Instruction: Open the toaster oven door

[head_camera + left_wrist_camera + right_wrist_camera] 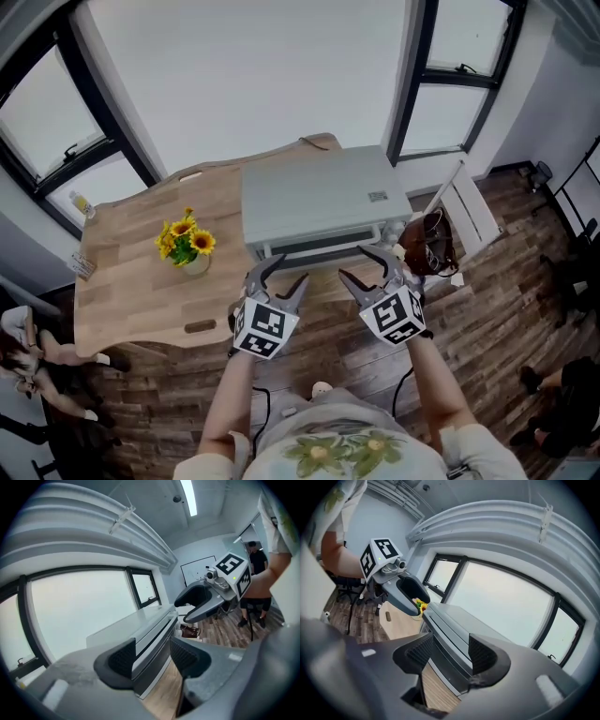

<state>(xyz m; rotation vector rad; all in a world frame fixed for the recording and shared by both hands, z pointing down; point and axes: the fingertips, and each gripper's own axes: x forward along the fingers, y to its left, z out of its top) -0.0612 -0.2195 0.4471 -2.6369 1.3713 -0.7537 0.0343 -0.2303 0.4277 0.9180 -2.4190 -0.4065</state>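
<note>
A grey toaster oven (323, 192) stands on the wooden table (131, 281), its door front and handle bar (319, 246) facing me. My left gripper (284, 274) hovers just before the left part of the door, jaws open and empty. My right gripper (353, 262) is before the right part, also open and empty. In the left gripper view the oven front (150, 632) shows through the gap of the left gripper (152, 656), and the right gripper (201, 604) is beyond. The right gripper view frames the oven (454, 620) between its own gripper's (447, 651) jaws.
A small vase of sunflowers (187, 246) stands on the table left of the oven. A brown bag (433, 246) and a white panel (469, 211) sit at the oven's right, off the table. A person (255, 573) stands across the room.
</note>
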